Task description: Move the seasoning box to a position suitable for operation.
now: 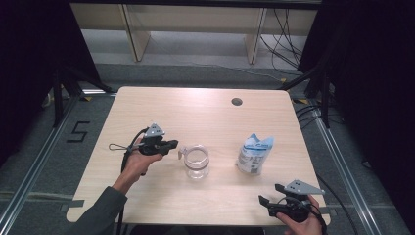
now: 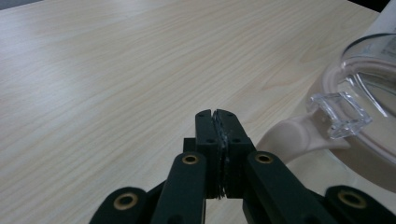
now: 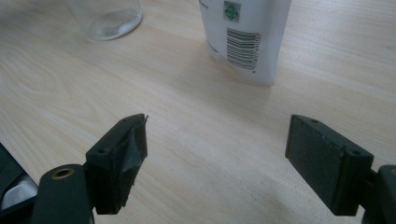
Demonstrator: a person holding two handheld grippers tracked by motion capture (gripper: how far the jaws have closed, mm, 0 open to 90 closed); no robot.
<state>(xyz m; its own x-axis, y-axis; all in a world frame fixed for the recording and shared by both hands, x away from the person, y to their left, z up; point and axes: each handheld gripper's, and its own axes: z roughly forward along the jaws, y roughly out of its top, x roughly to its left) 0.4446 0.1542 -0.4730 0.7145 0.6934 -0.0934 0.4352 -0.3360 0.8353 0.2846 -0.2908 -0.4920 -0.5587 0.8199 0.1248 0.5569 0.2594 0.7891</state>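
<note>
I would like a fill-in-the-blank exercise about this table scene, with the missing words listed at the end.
1. The left gripper has its jaws ____, with nothing between them.
2. The right gripper has its jaws ____.
3. The clear jug stands between the left gripper and the white ____.
4. In the left gripper view, the jug's handle lies to the ____ of the jaws.

Missing words: shut; open; pouch; right

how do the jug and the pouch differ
The jug is clear, so the table shows through it; the pouch is opaque white with blue print and a barcode. The jug is round with an open top and a side handle; the pouch is flat-sided and tapers to a pinched top. The jug stands by the left gripper, the pouch farther right. Both stand upright on the table.
</note>
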